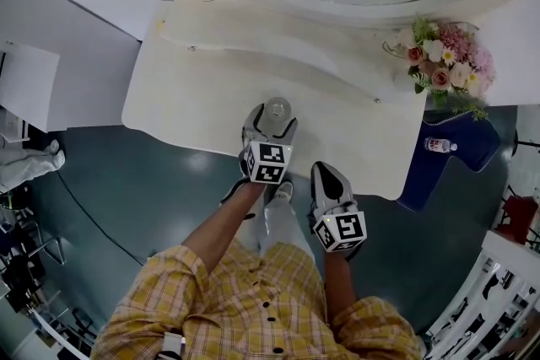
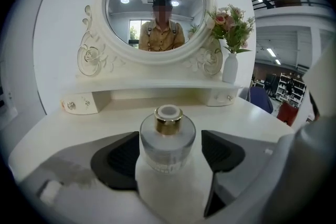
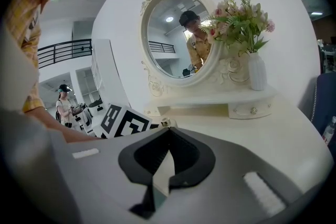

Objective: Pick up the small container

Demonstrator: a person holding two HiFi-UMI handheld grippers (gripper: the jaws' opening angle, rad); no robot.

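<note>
1. The step in hand is the approach for the grasp. The left hand-held gripper is released, its jaws spread to either side of the small container, not yet pressing it.
2. The container stands on the tabletop near the front edge.
3. Next, the jaws need to close squarely on the round body (likely slippery glass), then lift.
4. It is upright, long axis vertical, with the neck pointing up.
5. The right hand-held gripper is clenched and empty, off to the side.
</note>
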